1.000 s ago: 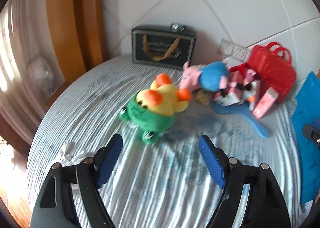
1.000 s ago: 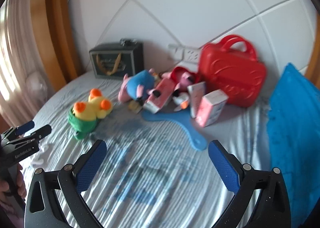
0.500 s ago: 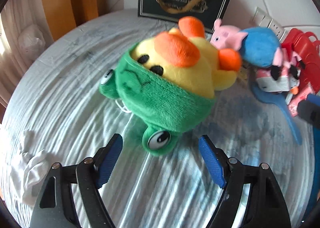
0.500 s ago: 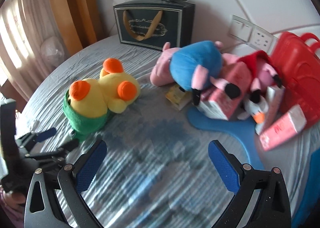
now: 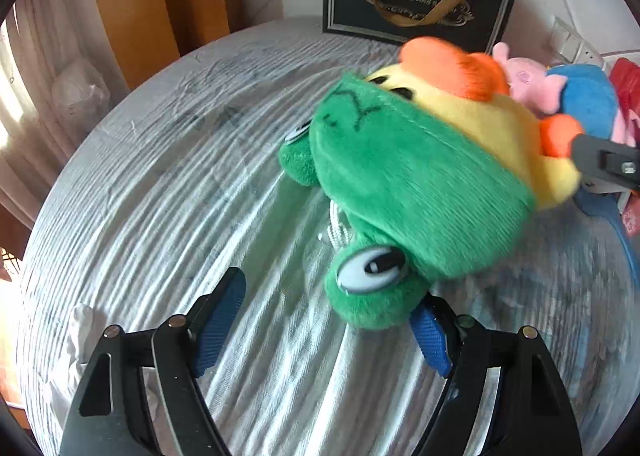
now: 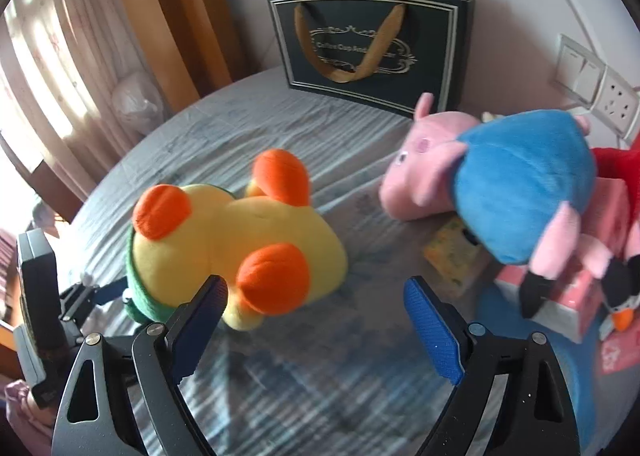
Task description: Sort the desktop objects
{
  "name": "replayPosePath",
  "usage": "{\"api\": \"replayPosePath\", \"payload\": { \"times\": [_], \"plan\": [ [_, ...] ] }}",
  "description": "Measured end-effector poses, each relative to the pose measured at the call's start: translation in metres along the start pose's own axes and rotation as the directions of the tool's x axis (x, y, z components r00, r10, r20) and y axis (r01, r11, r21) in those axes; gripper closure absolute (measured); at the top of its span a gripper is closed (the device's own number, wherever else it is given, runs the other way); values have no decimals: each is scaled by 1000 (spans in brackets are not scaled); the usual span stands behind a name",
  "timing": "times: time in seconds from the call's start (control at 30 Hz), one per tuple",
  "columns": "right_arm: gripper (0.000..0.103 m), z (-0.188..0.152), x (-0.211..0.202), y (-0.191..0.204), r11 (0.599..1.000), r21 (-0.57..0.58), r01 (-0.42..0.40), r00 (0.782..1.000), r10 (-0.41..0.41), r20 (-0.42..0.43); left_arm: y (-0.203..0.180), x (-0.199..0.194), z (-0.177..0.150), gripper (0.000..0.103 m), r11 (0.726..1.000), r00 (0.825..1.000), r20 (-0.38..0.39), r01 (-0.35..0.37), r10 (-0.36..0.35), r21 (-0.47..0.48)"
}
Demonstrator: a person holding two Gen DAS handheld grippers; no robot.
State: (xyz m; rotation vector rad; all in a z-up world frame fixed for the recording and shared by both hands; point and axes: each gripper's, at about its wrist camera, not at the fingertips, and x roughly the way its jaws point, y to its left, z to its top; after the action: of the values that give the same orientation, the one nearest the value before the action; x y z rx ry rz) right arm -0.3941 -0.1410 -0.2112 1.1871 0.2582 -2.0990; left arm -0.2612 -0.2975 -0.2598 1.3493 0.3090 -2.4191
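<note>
A yellow duck plush in a green frog hood (image 5: pixel 420 184) lies on the striped cloth (image 5: pixel 160 196). My left gripper (image 5: pixel 324 330) is open at the hood end, and the hood's lower eye lump rests just over its right finger; the pads press on nothing. From the other side, my right gripper (image 6: pixel 316 328) is at the duck plush (image 6: pixel 240 240), its jaws closing. An orange foot sits just ahead of its left pad, untouched. The left gripper (image 6: pixel 94 292) shows beyond the hood, at the left of the right wrist view.
A pink pig plush in a blue dress (image 6: pixel 500 184) lies to the right over pink boxes (image 6: pixel 568 296) and a small yellow packet (image 6: pixel 452 256). A black gift bag (image 6: pixel 372 44) stands at the back wall. Wall sockets (image 6: pixel 596 88) are at the right.
Both grippers came down and closer to the duck plush, which now fills the left wrist view. The right gripper swung left from the pile of toys and its jaws narrowed a little.
</note>
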Motion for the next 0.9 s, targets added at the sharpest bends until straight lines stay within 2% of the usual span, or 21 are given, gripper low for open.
{"api": "replayPosePath", "payload": {
  "times": [0.07, 0.1, 0.13, 0.27, 0.33, 0.4, 0.47, 0.5, 0.63, 0.9],
  "plan": [
    [20, 1, 5, 7, 1000, -14, 3, 1000, -4, -3, -3, -14, -2, 25, 1000, 1000, 25, 14, -14, 6],
    [31, 0, 7, 9, 1000, -20, 7, 1000, -7, -5, -4, -19, -2, 25, 1000, 999, 32, 26, -27, 7],
    [35, 0, 9, 11, 1000, -21, 3, 1000, -3, -11, -6, -21, -1, 25, 999, 999, 33, 32, -33, 10],
    [35, 4, 12, 12, 1000, -8, -3, 1000, 3, -6, -7, -17, 3, 26, 999, 999, 27, 26, -26, 23],
    [36, 5, 11, 13, 1000, -12, 2, 1000, -2, -5, -6, -10, 4, 41, 999, 999, 13, 43, -44, 20],
    [43, 6, 14, 14, 1000, -19, 0, 1000, -1, -10, -8, -3, 5, 68, 998, 998, -6, 59, -59, 16],
    [53, 8, 18, 13, 1000, -22, -16, 1000, 16, -10, -12, -2, 4, 75, 997, 997, -9, 73, -73, 15],
    [63, 9, 20, 15, 999, -31, -28, 999, 27, -17, -14, -3, 4, 77, 998, 998, 0, 59, -59, 19],
    [67, 4, 15, 26, 996, -85, 2, 1000, -2, 0, -19, -13, 4, 81, 999, 999, 40, 35, -36, 35],
    [70, -3, -25, 20, 997, -54, 48, 996, -44, 75, -37, -54, 9, 84, 995, 991, 126, 39, -51, 94]
  ]
}}
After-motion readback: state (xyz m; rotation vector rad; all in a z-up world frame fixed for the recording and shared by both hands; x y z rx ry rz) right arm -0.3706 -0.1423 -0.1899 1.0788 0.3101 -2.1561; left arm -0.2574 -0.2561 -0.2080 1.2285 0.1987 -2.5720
